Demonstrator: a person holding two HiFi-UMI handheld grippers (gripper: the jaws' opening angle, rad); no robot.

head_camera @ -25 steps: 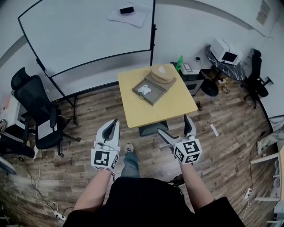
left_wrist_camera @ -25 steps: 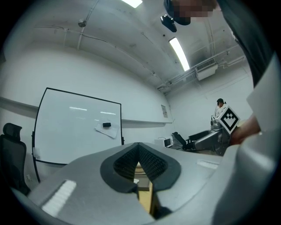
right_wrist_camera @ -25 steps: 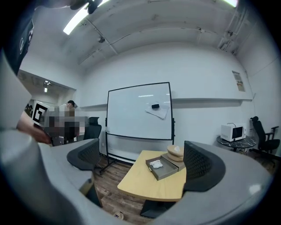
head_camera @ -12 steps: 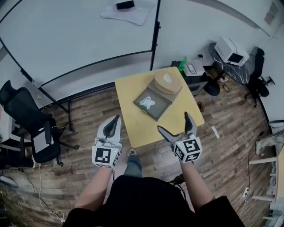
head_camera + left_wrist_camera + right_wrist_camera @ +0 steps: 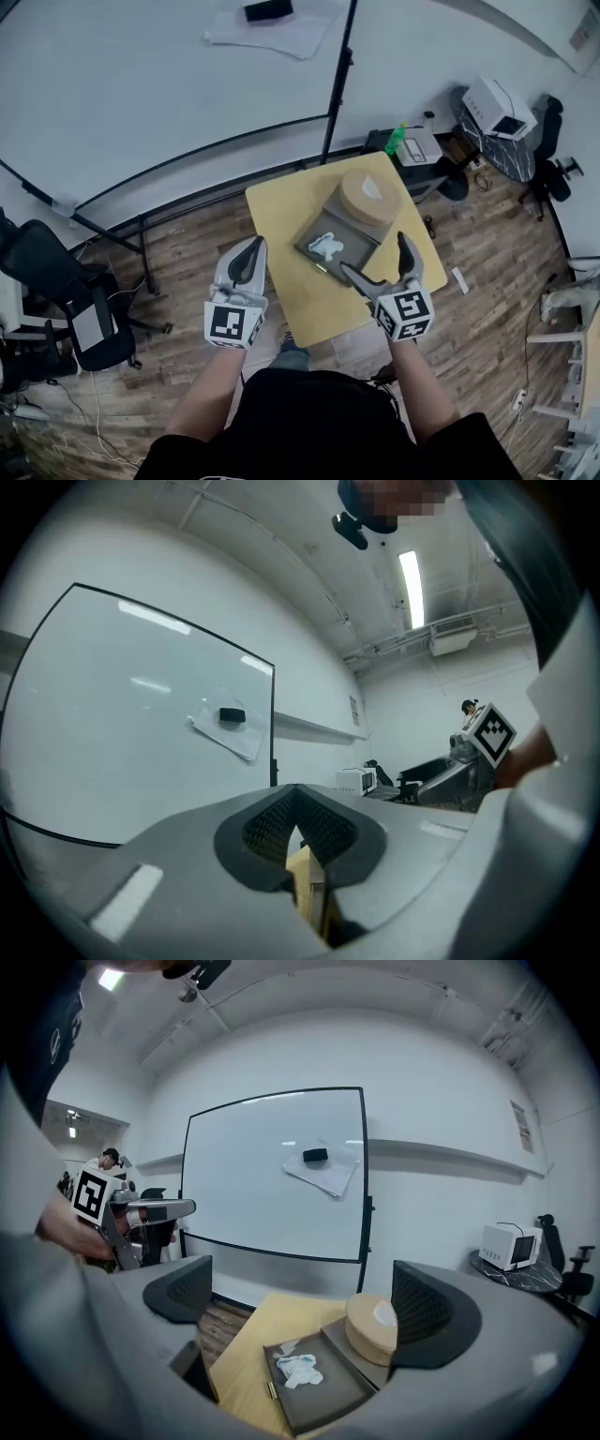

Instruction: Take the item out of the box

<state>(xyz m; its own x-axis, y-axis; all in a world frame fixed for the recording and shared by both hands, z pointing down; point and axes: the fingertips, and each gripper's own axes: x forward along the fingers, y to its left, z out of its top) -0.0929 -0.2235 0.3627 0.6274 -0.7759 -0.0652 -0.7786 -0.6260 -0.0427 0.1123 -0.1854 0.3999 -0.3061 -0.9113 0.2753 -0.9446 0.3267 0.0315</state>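
Both grippers have come forward since the earlier frame: they were over the wood floor then and now reach over the near edge of the yellow table (image 5: 305, 314), which sits closer under the head view.

Left gripper (image 5: 255, 247): jaws closed together, nothing held. In its own view the gripper body fills the lower half, and only a sliver of the table's edge shows through the small gap under the pads.

Right gripper (image 5: 374, 253): jaws spread wide, empty. In the head view its jaws overlap the near right corner of the box (image 5: 330, 1399), so that corner is hidden.

The box, a shallow dark grey tray, lies open on the table's far half. The item (image 5: 300, 1369), a crumpled white piece, lies inside it toward the left. A round tan container (image 5: 370, 195) stands at the box's far corner; whether it rests on part of the box or on the table cannot be told.

Writing: the marker cubes carry black-and-white square patterns only. A wall notice (image 5: 518, 1114) is too small to read. A dark eraser (image 5: 267, 10) sits on a sheet on the whiteboard (image 5: 141, 94); the sheet shows nothing legible.
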